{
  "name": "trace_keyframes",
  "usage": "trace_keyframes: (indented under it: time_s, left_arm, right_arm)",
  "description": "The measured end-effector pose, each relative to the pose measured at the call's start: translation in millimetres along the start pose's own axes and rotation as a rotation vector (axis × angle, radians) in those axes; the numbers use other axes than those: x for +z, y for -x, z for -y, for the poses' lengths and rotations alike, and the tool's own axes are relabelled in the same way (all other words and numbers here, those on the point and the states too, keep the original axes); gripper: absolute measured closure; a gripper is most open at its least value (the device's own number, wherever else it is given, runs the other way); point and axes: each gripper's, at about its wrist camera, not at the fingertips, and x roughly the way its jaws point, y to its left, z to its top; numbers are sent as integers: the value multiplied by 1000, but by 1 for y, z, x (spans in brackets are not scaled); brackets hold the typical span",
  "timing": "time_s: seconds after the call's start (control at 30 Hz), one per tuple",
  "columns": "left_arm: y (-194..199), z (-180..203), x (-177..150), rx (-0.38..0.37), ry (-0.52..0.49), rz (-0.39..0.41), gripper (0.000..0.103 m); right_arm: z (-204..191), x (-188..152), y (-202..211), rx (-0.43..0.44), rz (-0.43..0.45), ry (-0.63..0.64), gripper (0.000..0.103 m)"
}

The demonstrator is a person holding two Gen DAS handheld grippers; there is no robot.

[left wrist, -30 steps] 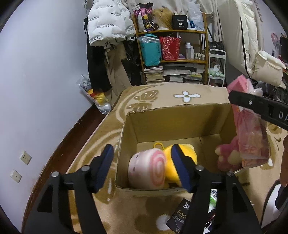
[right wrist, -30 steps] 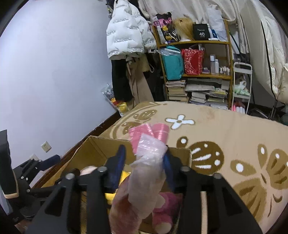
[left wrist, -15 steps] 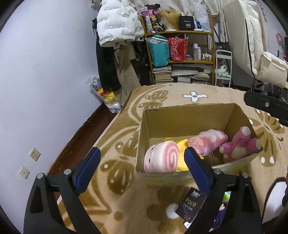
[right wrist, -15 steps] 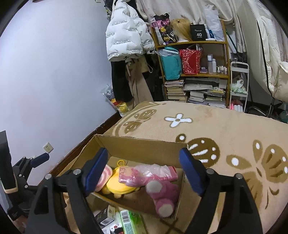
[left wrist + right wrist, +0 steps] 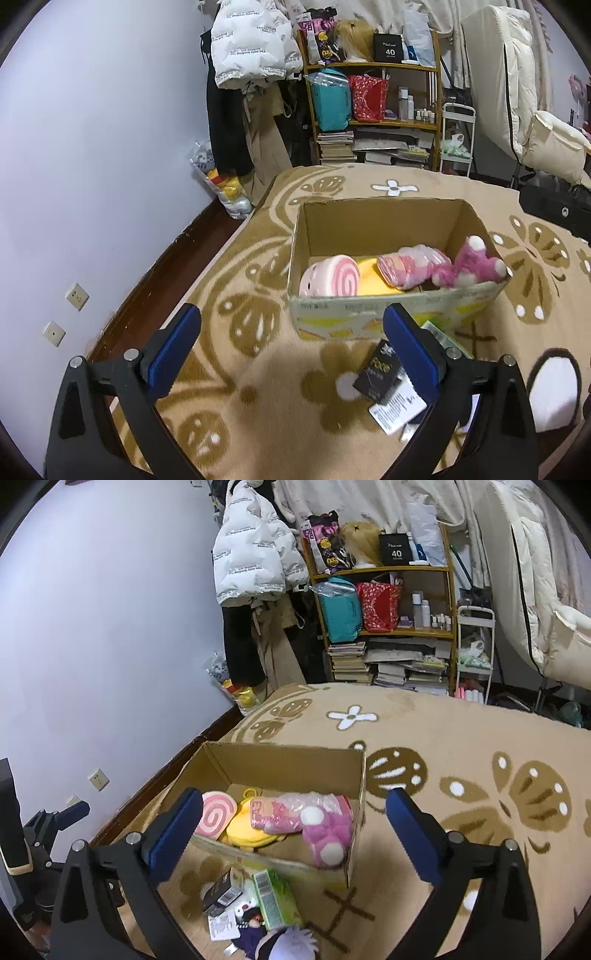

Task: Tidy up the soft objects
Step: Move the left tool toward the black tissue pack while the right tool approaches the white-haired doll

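An open cardboard box (image 5: 376,225) stands on the patterned rug. Inside lie a pink swirl plush (image 5: 334,275), a yellow plush (image 5: 369,280), a pink bundle in clear plastic (image 5: 413,264) and a pink-and-white plush toy (image 5: 469,264). My left gripper (image 5: 291,317) hovers in front of the box, jaws opening, nothing between them. In the right wrist view the box (image 5: 288,764) holds the swirl plush (image 5: 216,812), the bundle (image 5: 291,808) and the pink toy (image 5: 328,830). My right gripper (image 5: 293,799) hangs above the box's near side, jaws opening wide and empty.
Loose items lie on the rug before the box: a black packet (image 5: 378,373), a green carton (image 5: 275,897) and a white-haired doll (image 5: 291,941). A cluttered shelf (image 5: 373,99) and hanging coats stand at the back. The wall runs along the left.
The right gripper let go of the plastic-wrapped pink bundle, which now lies in the box. Both grippers opened wide and drew back and upward from the box.
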Motion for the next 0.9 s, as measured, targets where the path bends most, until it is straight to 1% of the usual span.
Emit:
trace_keyframes:
  time_s: [0.33,0.47,0.67,0.9]
  left_arm:
    - [26,-2,-22,-13,22,-28,5]
    - [32,-7,-28,-20,49,-43,5]
    - [28,-9,-33,-26,59,-60,5]
    - [16,-1,-39,-32,36,-96,5]
  right_arm:
    - [-7,-20,22,-9,-45,5,0]
    - [-8,-29,27,-13,-68,6,0]
    - [-4,-42,33,-23,-93,-11,0]
    - [0,-58,29,-18,-147,-37,0]
